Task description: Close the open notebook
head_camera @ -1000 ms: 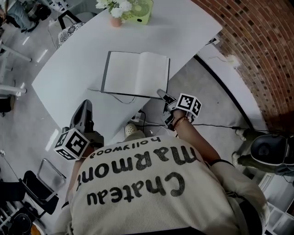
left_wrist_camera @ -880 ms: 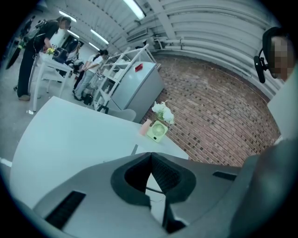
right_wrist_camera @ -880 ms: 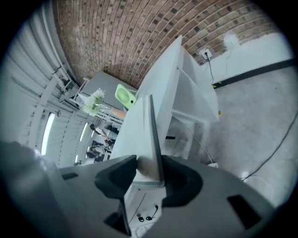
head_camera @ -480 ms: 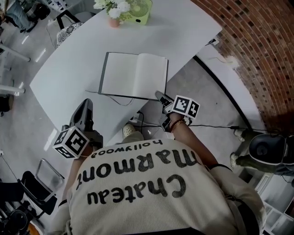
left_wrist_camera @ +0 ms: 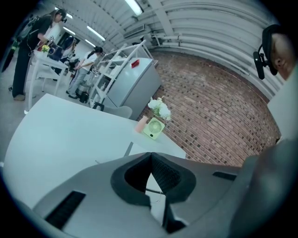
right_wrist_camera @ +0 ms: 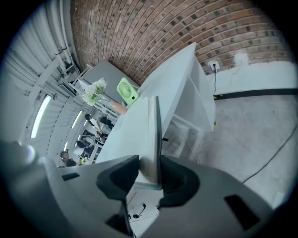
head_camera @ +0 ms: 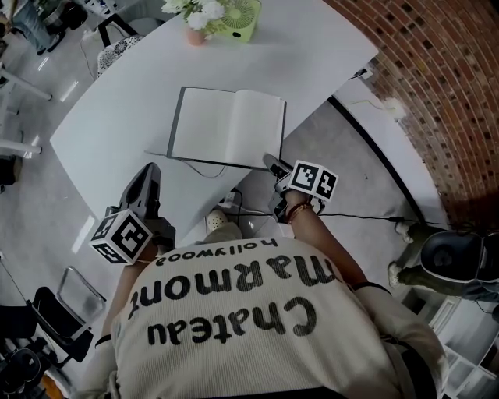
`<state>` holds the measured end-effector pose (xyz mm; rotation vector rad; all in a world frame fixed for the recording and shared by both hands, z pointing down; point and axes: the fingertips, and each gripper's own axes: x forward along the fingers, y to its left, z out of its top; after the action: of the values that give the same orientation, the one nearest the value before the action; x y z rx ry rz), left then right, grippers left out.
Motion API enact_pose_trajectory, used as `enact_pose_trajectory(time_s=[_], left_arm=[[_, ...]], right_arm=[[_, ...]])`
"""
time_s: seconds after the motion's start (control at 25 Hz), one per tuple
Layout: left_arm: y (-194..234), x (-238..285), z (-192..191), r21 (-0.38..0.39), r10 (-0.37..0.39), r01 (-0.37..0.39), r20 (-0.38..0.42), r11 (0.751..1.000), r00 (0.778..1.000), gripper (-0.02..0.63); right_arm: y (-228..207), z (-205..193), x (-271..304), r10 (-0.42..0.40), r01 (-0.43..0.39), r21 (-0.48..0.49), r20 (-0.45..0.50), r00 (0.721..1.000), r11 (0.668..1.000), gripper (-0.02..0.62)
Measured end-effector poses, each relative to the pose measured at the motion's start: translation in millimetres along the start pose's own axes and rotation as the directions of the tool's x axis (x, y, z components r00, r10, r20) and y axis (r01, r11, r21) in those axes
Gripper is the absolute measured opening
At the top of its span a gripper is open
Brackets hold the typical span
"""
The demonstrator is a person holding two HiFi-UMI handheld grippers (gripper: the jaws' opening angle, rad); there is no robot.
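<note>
Notebook (head_camera: 228,126) is lying wide open on the white table (head_camera: 109,117), blank pages up, right by the near edge. The right gripper (head_camera: 274,164) has the book's near right corner between its jaws. They're closing in on it, with the cover against one pad and the page stack pretty much against the other, so it's basically pinched. The left gripper (head_camera: 148,173) sits off to the left of the book near the table's edge, touching nothing, its jaws pressed together and empty. A little green fan (head_camera: 238,19) and some white flowers (head_camera: 196,15) are at the far end of the table, well apart from the book.
</note>
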<state>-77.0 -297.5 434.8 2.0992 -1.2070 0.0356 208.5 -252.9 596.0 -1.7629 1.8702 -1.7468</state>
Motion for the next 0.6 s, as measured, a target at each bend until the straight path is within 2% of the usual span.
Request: enact_pose_trajectory(time_s=[0.12,0.36,0.6], left_arm=[[-0.2,-1.8,2.2,0.003,-0.003,0.003,0.005,1.000,1.000,0.002],[2.2,-9.4,10.6,0.003,-0.012,0.012,0.031,1.000,0.999,0.002],[-1.1,-12.6,15.0,0.000,-0.027,0.027,0.054,1.000,0.998,0.002]], right_arm=[[0.7,1.5,-1.4,-0.021,0.021,-0.004,0.003,1.000,1.000,0.132],[5.4,3.2,-8.3,-0.073,0.071,0.069,0.030,0.997,0.995,0.067],[17.7,9.4,-17.0,-0.099,0.096,0.049,0.053,0.994,0.994,0.048]])
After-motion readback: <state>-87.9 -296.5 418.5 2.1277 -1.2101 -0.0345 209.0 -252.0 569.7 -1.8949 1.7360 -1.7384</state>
